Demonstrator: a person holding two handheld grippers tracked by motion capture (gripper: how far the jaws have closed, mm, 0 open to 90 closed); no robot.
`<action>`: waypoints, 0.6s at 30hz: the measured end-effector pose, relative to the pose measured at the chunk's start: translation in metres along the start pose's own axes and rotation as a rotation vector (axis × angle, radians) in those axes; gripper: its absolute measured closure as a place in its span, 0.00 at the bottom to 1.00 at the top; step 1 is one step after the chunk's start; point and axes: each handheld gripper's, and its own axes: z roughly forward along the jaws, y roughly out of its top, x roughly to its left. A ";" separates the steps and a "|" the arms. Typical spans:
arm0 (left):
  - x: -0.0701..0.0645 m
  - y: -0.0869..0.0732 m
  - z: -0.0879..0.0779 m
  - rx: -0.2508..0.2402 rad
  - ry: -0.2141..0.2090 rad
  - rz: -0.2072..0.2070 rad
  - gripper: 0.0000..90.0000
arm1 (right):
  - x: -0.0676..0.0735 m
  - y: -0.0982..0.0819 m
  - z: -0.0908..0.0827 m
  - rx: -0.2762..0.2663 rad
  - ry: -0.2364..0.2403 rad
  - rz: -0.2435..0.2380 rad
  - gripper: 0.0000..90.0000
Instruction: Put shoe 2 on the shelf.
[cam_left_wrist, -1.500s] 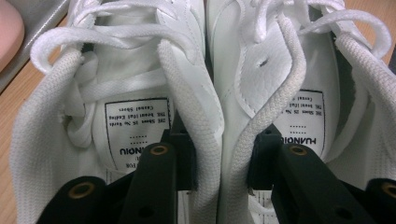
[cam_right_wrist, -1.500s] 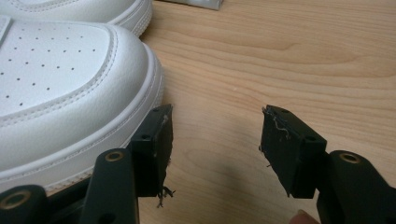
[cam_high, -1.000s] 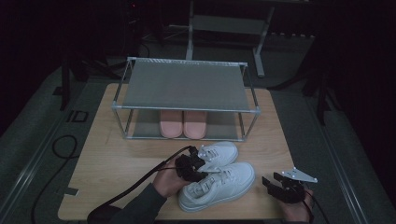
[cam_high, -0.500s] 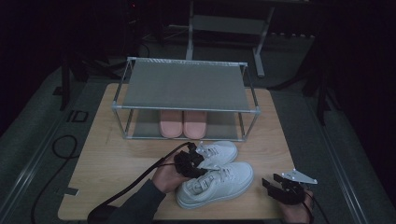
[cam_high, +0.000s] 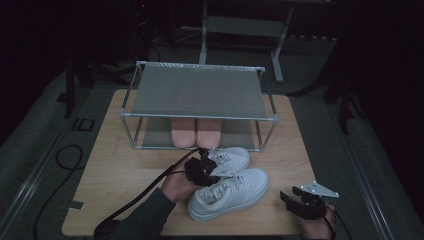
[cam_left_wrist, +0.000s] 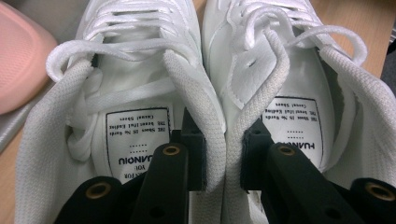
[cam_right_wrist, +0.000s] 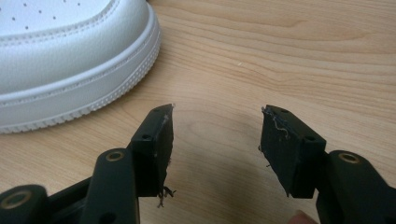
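Left tongs (cam_left_wrist: 223, 161) pinching half-hidden sneaker collars (cam_left_wrist: 219, 116)

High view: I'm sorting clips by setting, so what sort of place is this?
Probably a staged test bench in a dark room: a wooden table, a small metal shoe rack, white sneakers and trailing cables.

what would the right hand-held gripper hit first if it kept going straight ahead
Probably the bare wooden table: the right hand-held gripper points past the white sneaker, which lies off to its left. Depth is hard to judge.
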 end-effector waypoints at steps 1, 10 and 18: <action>0.001 0.001 -0.001 0.004 0.002 0.008 0.85 | 0.000 0.000 0.000 0.001 0.000 0.000 0.48; 0.003 0.013 -0.009 -0.011 -0.010 0.019 0.86 | 0.000 0.000 0.000 0.004 0.000 0.002 0.48; 0.003 0.028 -0.016 -0.023 -0.019 0.056 0.85 | 0.000 -0.001 0.001 0.005 0.002 0.002 0.48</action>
